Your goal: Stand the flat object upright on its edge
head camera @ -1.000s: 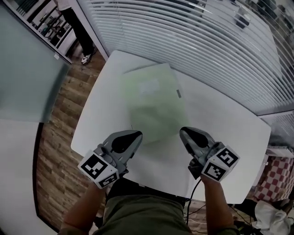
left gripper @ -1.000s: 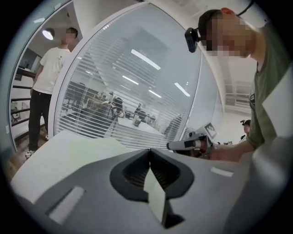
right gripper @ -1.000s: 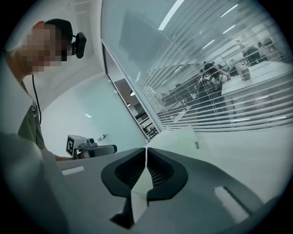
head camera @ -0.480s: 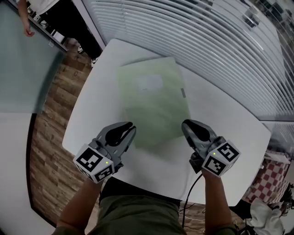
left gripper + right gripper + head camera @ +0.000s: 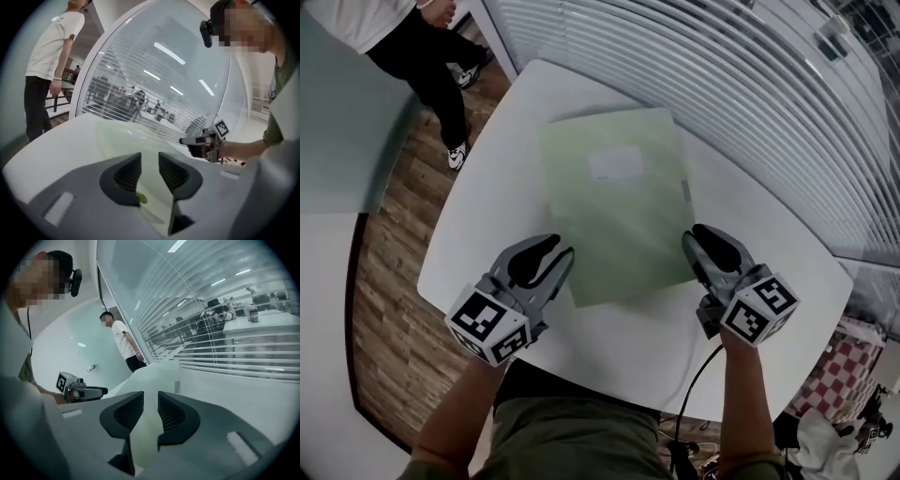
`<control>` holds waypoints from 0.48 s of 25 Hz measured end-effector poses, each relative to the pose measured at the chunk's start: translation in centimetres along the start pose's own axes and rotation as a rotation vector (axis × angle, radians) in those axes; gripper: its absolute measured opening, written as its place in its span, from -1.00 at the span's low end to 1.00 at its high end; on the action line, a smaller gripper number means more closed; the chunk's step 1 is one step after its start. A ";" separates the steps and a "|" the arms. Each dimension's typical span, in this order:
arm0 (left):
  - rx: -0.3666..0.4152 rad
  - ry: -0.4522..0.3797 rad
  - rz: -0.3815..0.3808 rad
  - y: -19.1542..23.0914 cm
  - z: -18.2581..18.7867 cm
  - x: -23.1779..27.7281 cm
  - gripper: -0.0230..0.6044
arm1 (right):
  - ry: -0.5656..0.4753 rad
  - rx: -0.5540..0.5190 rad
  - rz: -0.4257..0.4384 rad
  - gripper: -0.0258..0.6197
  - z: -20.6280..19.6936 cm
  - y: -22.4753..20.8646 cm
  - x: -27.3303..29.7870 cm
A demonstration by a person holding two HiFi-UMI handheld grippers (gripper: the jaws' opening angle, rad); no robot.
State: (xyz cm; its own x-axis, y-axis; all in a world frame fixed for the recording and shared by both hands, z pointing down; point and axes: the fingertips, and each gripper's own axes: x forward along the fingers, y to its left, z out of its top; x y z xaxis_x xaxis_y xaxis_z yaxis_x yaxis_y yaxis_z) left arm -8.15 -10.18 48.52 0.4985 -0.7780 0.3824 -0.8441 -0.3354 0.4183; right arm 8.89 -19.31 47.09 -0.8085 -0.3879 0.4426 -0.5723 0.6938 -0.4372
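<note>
The pale green folder point(image 5: 619, 202) lay flat on the white table point(image 5: 483, 220), its near edge running between the two grippers. The left gripper point(image 5: 561, 255) sat just beside the folder's near left corner and the right gripper point(image 5: 696, 242) just beside its near right corner, both tilted downward. Each had just eased its jaws apart to a narrow gap and clasped nothing; the green cover only showed through, ahead of the pads. Beyond the left gripper a bystander point(image 5: 412, 47) stood on the wood floor.

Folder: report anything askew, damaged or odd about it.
The folder lies flat on the table, turned a little against the table's edges. No crease, tear or spill shows; otherwise nothing stands out.
</note>
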 end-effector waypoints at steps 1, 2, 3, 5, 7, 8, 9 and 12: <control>-0.005 0.003 0.004 0.2 -0.1 0.0 -0.69 | 0.002 -0.006 -0.003 -0.67 0.0 -0.3 0.2; -0.009 0.006 0.008 0.4 -0.3 0.1 -0.68 | 0.004 -0.011 -0.005 -0.67 -0.1 -0.6 0.3; -0.015 0.008 0.014 0.7 -0.5 0.1 -0.67 | 0.007 -0.017 -0.007 -0.67 -0.1 -0.8 0.5; -0.029 0.007 0.029 1.3 -0.9 0.1 -0.63 | 0.019 -0.026 -0.007 -0.61 -0.1 -1.1 0.9; -0.039 0.006 0.047 1.9 -1.1 0.1 -0.57 | 0.030 -0.030 -0.006 -0.57 -0.1 -1.4 1.3; -0.046 0.005 0.055 2.2 -1.1 0.2 -0.53 | 0.036 -0.032 -0.007 -0.55 -0.2 -1.6 1.6; -0.053 0.005 0.061 2.5 -1.2 0.2 -0.49 | 0.043 -0.034 -0.009 -0.55 -0.2 -1.8 1.8; -0.077 0.007 0.069 3.0 -1.3 0.5 -0.40 | 0.054 -0.036 -0.015 -0.50 -0.3 -2.6 2.4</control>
State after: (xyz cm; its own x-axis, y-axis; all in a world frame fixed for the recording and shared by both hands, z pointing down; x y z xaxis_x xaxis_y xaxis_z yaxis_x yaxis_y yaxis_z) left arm -10.19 -10.88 51.10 0.4412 -0.7939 0.4184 -0.8591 -0.2390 0.4526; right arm 8.51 -21.87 49.56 -0.7905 -0.3659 0.4912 -0.5785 0.7095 -0.4024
